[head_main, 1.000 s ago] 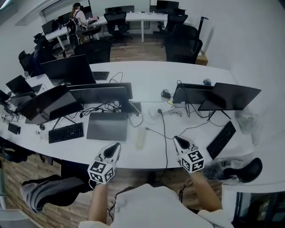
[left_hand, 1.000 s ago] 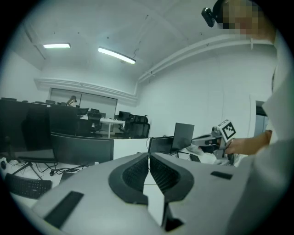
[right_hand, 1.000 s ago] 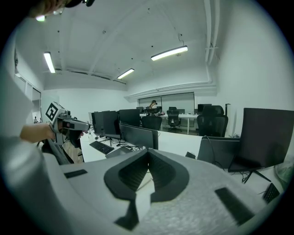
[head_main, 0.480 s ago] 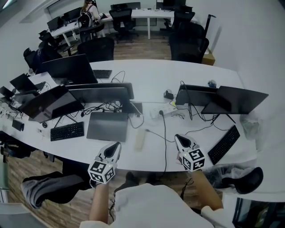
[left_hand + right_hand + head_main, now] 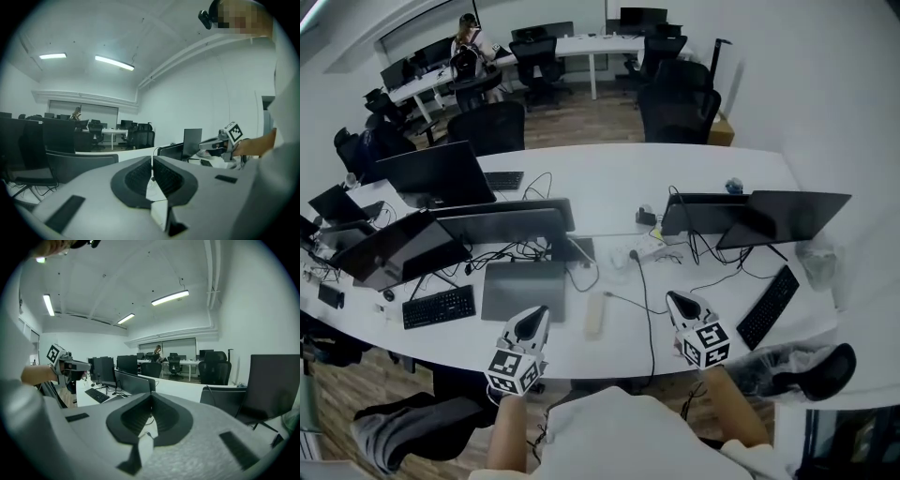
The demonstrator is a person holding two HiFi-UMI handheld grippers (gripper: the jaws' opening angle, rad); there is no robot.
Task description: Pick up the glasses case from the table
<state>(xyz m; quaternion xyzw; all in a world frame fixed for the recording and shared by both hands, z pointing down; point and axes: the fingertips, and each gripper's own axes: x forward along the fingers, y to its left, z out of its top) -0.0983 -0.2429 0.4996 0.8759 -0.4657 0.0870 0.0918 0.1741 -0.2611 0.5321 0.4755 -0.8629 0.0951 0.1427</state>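
White, long and curved, the big counter (image 5: 609,178) fills most of the head view. On it stand dark flat screens (image 5: 436,173) in rows. A flat grey laptop (image 5: 523,289) lies near the front, and there are black keyboards, one at the left (image 5: 439,306) and one at the right (image 5: 767,307).

Next come the two tools the person holds. The left tongs (image 5: 536,317) and the right tongs (image 5: 673,300) both hang over the front edge of the counter, pointing across it. In each gripper view the two dark pads are pressed together with nothing between them, so both tongs are closed and empty.

Between the two tongs lies the pale cream, long, rounded glasses case (image 5: 594,315). It rests flat on the counter, just right of the laptop. A thin black cord (image 5: 647,309) runs past on its right side. The case is apart from both tongs — neither one touches it.

So I think the job has hardly begun. The tongs are near, and that is all that is done. It looks like nearly every step is left: one pair of tongs has to open, come down around the case, close on it and lift it off the counter. The case looks smooth and narrow, so I guess a grip across its short side would hold best.
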